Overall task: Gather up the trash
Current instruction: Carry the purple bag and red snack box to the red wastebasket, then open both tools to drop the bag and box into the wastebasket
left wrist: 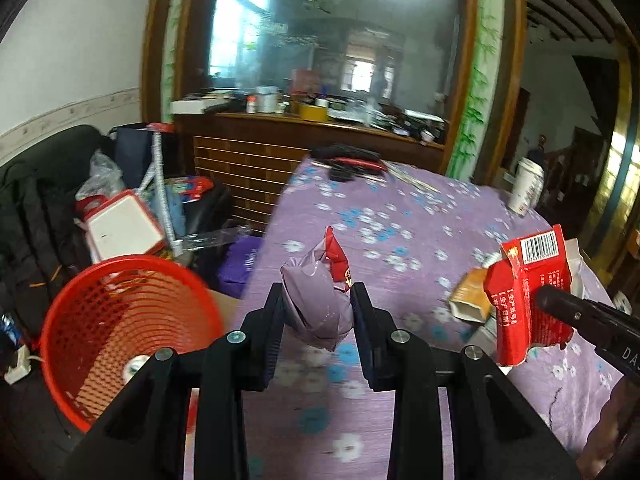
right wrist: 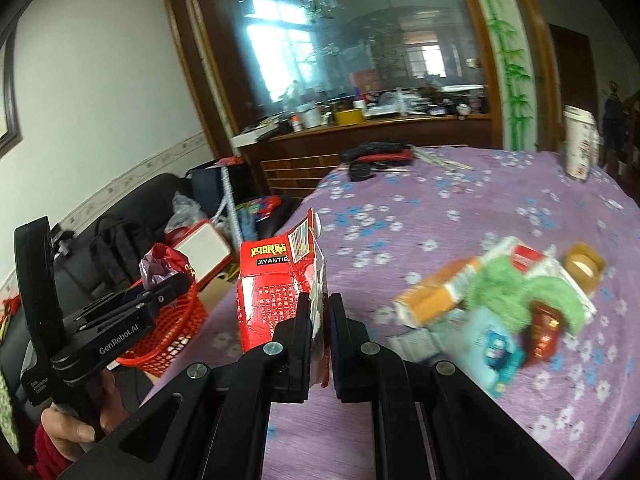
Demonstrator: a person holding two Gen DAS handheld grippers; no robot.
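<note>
- the left gripper [left wrist: 316,312] squeezes a crumpled purple wrapper [left wrist: 314,304], its red tip pointing to 12 o'clock.
- the right gripper [right wrist: 320,320] pinches a torn red box [right wrist: 276,292], standing tall, open end up.
- the red basket [left wrist: 120,328] sits at 9 o'clock.

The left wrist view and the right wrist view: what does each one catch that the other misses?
Only the left wrist view looks into the open mouth of the red basket and sees the left tongs head-on, shut on a crumpled purple wrapper. Only the right wrist view shows the trash pile with its green cloth and the tape roll. Both show the red carton in the right tongs, the paper cup and the purple flowered tablecloth.
</note>
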